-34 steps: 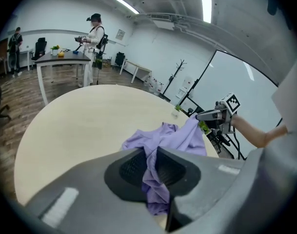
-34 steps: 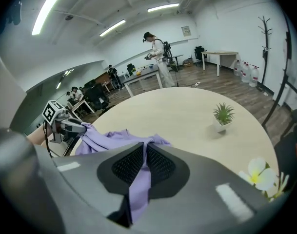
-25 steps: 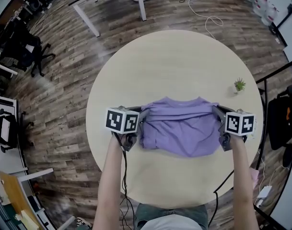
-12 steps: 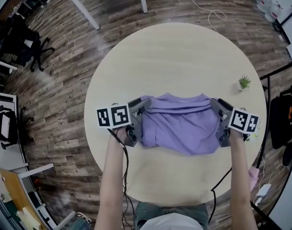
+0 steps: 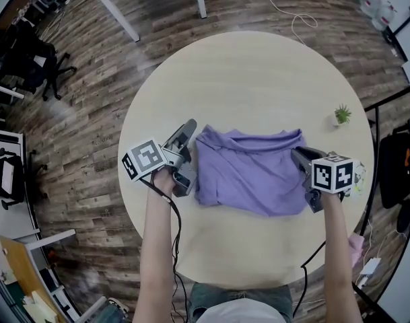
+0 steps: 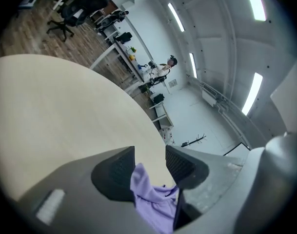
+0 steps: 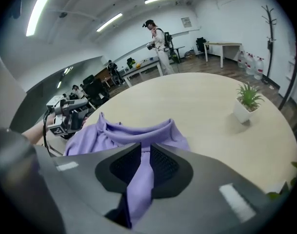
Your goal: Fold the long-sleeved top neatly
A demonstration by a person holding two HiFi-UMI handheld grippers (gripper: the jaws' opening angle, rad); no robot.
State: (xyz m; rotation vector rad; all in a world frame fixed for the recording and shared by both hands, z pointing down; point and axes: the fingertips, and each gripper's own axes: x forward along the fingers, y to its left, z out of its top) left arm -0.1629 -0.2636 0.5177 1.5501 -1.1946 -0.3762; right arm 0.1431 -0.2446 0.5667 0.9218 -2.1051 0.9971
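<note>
**Head view: purple top lies partly folded between two grippers**

On the round wooden table [image 5: 258, 79] the purple long-sleeved top [image 5: 248, 173] lies bunched into a rough rectangle, its collar edge on the side away from the person. The right gripper [image 7: 144, 162] pinches a fold at the top's right edge; its jaws have just been closing, with the cloth between them. The left gripper [image 6: 150, 165] sits tilted at the top's left edge, jaws spread. A flap of cloth rests against one pad, clear of the other. A small potted plant [image 5: 341, 115] stands well apart, near the table's rim.
</note>
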